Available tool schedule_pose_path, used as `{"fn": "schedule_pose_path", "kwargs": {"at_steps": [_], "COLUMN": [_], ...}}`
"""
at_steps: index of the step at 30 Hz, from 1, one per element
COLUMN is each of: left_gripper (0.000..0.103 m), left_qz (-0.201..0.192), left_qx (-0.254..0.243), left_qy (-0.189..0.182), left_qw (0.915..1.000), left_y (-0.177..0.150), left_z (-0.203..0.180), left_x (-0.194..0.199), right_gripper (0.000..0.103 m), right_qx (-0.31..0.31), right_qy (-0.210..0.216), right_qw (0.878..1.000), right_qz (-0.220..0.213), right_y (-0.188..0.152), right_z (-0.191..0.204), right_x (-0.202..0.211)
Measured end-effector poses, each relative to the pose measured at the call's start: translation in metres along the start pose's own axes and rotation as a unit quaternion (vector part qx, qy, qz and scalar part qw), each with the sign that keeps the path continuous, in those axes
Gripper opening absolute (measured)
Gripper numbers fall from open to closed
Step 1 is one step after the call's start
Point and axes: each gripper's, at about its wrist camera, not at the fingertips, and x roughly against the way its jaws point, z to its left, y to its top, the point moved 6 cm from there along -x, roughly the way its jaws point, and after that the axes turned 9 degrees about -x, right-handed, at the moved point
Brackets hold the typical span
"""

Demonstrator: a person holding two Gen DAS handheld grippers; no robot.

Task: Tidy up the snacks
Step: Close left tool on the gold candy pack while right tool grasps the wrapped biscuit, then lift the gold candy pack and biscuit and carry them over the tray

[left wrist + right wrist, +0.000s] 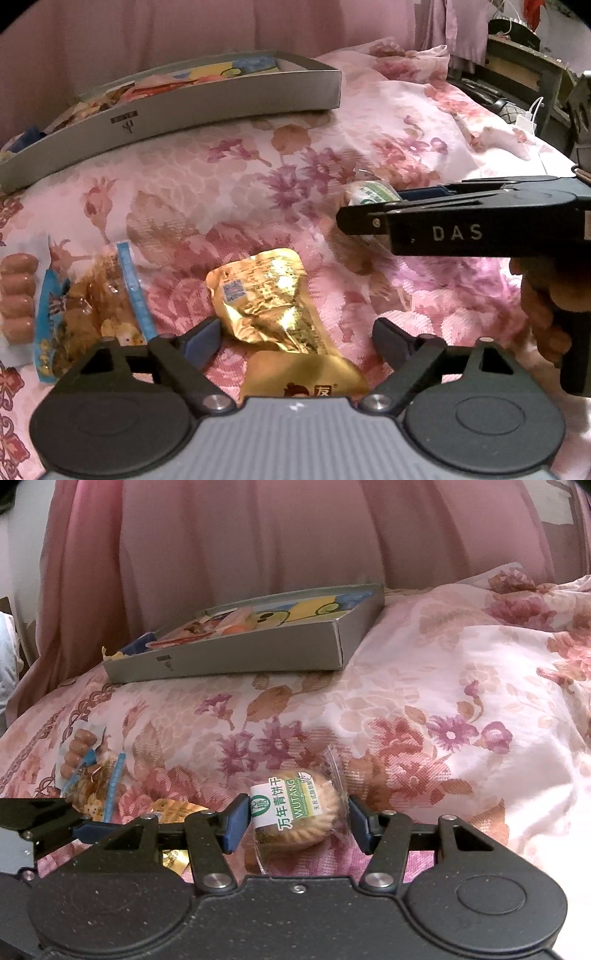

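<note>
The box point(229, 99) sits at the back of the bed point(406, 122); pouch point(262, 299) in front, sausages point(16, 295) far left, biscuit point(299, 812) right

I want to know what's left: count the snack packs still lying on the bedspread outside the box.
4: gold pouch between the left gripper's fingers, biscuit pack between the right gripper's, sausage pack and blue-edged bag at left. Others may be hidden.

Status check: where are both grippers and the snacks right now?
Left gripper open, straddling gold pouch. Right gripper open around wrapped biscuit, pads not touching. Grey box of snacks beyond, path clear. Two more packets loose on bedspread.
</note>
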Motion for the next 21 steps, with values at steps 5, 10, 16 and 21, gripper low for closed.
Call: {"fn": "schedule_pose_path", "kwargs": {"at_steps": [5, 10, 16, 21], "left_gripper": [0.074, 0.064, 0.055, 0.053], "left_qz": [-0.007, -0.008, -0.01, -0.013], "left_qx": [-0.004, -0.003, -0.001, -0.011], "left_qy": [0.008, 0.011, 0.003, -0.004], "left_qw": [0.9999, 0.9999, 0.9999, 0.9998], "left_y": [-0.003, -0.004, -0.003, -0.005], "left_z": [0.005, 0.009, 0.018, 0.022], "left_x": [0.006, 0.008, 0.01, 0.012], "right_gripper": [0.058, 0.058, 0.058, 0.058], "right_qx": [0.002, 0.002, 0.006, 0.015], "right_qy": [0.001, 0.002, 0.008, 0.016], "right_qw": [1.0, 1.0, 1.0, 1.0], "right_qz": [0.003, 0.005, 0.009, 0.014], "right_y": [-0.001, -0.002, -0.004, -0.007], "right_z": [0.001, 0.003, 0.008, 0.015], "right_x": [-0.001, -0.001, -0.002, -0.005]}}
